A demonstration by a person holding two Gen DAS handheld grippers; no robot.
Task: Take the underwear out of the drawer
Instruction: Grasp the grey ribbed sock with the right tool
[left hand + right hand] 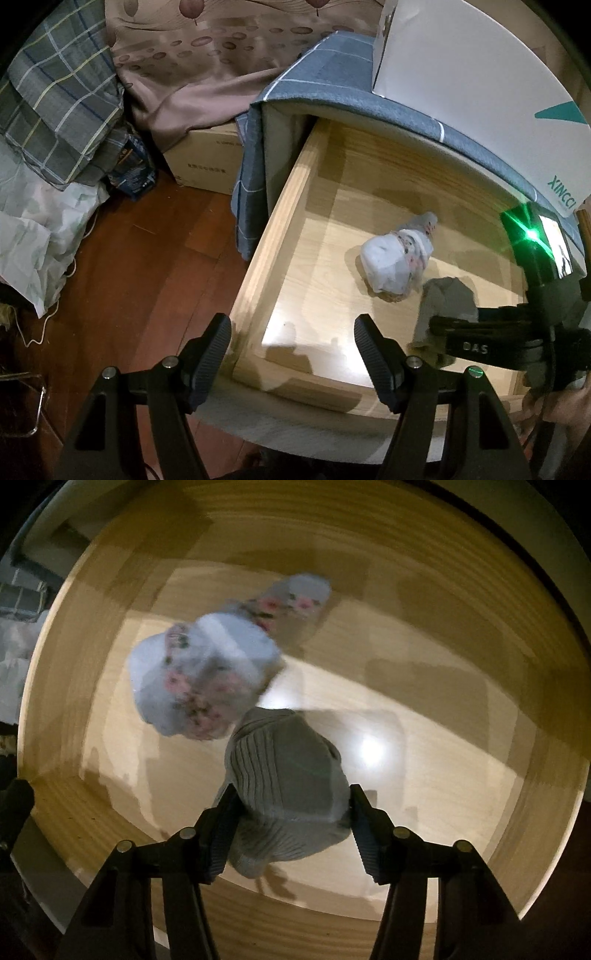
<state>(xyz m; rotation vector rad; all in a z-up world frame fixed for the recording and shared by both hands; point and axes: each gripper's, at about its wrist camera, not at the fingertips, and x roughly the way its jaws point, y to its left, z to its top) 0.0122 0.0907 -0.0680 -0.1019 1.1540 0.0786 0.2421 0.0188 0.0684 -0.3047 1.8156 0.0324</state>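
Right gripper (pixel 291 825), black, two ribbed pads: lowered into the open drawer, pointing steeply down, jaws narrowed around a grey ribbed-knit bundle of underwear (pixel 288 775); the left pad (pixel 221 834) lies against the cloth, the right pad looks to be at its edge, though whether it presses cannot be told. The grey bundle rests on the drawer floor near the front wall, bulging up between the pads. Just beyond it, touching or nearly so, a white rolled bundle with pink floral print (pixel 207 679), blurred in the right wrist view; a second floral-printed piece (pixel 295 602) lies behind that, towards the back of the drawer. Drawer: pale wooden pull-out drawer (pixel 266 236), light bottom panel, glare spot beside the grey bundle. Left gripper (pixel 291 350), same black make: jaws standing wide with nothing between them, hovering over the drawer's front left corner. From that side the right gripper's black body (pixel 498 343) shows with a green light, a hand (pixel 565 410) behind it. Cabinet top: blue-grey cloth with white lines (pixel 332 70), a white carton with teal print (pixel 480 81) on it. Beside the cabinet: brown cardboard box (pixel 203 158), reddish wooden floor (pixel 140 277), plaid bedding (pixel 62 96), brown patterned curtain (pixel 207 55).
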